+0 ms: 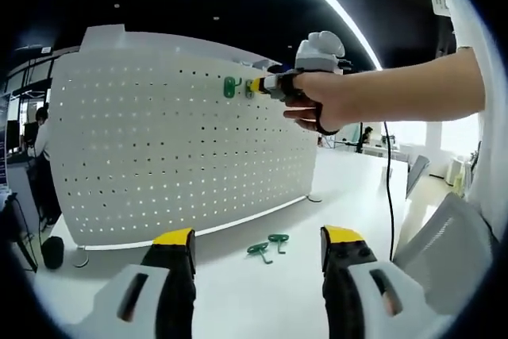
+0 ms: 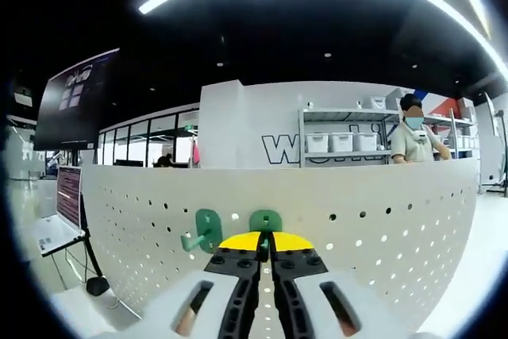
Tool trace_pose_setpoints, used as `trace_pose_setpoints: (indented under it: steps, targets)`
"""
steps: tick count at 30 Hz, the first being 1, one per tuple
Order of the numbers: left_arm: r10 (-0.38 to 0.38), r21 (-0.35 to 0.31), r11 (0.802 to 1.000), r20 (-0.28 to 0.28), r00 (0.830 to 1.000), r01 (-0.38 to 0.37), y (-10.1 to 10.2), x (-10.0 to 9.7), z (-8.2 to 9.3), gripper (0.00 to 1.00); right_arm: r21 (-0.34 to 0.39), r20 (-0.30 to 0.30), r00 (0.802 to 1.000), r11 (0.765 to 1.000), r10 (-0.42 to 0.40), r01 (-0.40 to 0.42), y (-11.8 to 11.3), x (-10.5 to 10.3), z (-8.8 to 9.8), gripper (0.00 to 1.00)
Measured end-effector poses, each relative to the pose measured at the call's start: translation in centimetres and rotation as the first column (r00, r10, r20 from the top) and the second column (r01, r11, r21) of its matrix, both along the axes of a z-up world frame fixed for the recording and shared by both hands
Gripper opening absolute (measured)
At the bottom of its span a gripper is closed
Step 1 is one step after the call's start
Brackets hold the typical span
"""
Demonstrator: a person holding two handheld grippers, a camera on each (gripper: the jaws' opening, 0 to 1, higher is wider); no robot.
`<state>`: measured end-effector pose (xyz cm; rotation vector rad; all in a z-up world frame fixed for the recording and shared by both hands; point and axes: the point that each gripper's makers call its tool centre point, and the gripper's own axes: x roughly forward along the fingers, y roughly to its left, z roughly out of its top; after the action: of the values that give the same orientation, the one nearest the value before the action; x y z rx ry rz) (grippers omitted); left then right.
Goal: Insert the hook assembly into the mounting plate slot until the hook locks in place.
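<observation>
- We are looking along the left gripper (image 1: 258, 253), whose yellow-tipped jaws are standing wide apart with nothing between them, hovering above the white table (image 1: 349, 188).
- Ahead of it, a white pegboard (image 1: 159, 156) is standing upright on the table, serving as the mounting plate; its rows of small holes are showing light from behind.
- Two loose green hooks (image 1: 268, 247) are lying on the table just in front of the board's lower edge, close to each other and seen between the left gripper's jaws.
- Higher up, we are seeing the right gripper (image 1: 255, 86) reaching in from the right, held in a person's hand (image 1: 321, 101), with its yellow tip right at the board's upper part.
- One green hook (image 1: 229, 86) is sitting on the board just beside that tip.
- In the right gripper view, the right gripper (image 2: 265, 245) is pressing its jaws tightly together on the lower part of a green hook assembly (image 2: 265, 221), whose flat back plate is lying against the pegboard (image 2: 381, 228).
- Just left of it in that view, the mounted hook (image 2: 203, 232) is hanging on the board, its prong sticking out toward the lower left.
- We cannot tell whether the gripped hook is locked into its holes.
- Beyond the board, a shelf with white bins (image 2: 341, 142) is standing, and a person (image 2: 414, 142) is next to it.
</observation>
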<state>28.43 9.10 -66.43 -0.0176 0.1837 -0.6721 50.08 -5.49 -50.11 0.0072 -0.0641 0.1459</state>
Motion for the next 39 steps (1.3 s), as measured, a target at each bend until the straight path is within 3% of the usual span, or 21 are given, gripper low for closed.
trace_pose_setpoints:
  steps: [3, 6, 8, 23, 25, 26, 29, 39]
  targets:
    - [-0.007, 0.003, 1.0, -0.001, 1.0, 0.007, -0.1, -0.1, 0.0, 0.65, 0.035, -0.02, 1.0, 0.999, -0.023, 0.024, -0.1, 0.1, -0.1, 0.03]
    - [-0.016, 0.002, 1.0, -0.001, 1.0, 0.016, -0.3, -0.2, 0.0, 0.65, -0.016, -0.018, 0.999, 0.999, -0.039, 0.038, -0.1, 0.1, -0.1, 0.03]
    - [-0.018, 0.001, 1.0, -0.001, 1.0, 0.018, -0.3, -0.2, 0.0, 0.65, 0.019, -0.015, 0.999, 0.999, -0.034, 0.034, 0.0, 0.0, -0.1, 0.03]
    - [-0.012, -0.005, 1.0, 0.005, 1.0, 0.012, -0.2, -0.1, 0.1, 0.65, 0.006, -0.019, 1.0, 1.0, -0.021, 0.022, -0.1, -0.2, -0.2, 0.04]
    - [-0.016, -0.003, 1.0, 0.003, 1.0, 0.016, -0.3, -0.2, 0.1, 0.65, 0.013, -0.015, 1.0, 1.0, -0.016, 0.017, -0.1, -0.3, -0.2, 0.09]
    - [-0.019, -0.001, 1.0, 0.003, 1.0, 0.019, -0.4, -0.2, 0.0, 0.65, 0.089, 0.011, 1.0, 0.996, 0.004, -0.005, 0.2, -0.4, 0.4, 0.13]
    - [-0.024, 0.002, 1.0, 0.003, 1.0, 0.024, -0.5, -0.3, 0.0, 0.65, 0.03, 0.005, 1.0, 0.999, 0.014, -0.015, 0.3, -0.6, 0.2, 0.16]
    - [-0.023, -0.001, 1.0, 0.005, 1.0, 0.023, -0.5, -0.4, 0.1, 0.65, 0.058, -0.028, 0.998, 0.997, 0.048, -0.046, -0.1, -1.0, -1.0, 0.29]
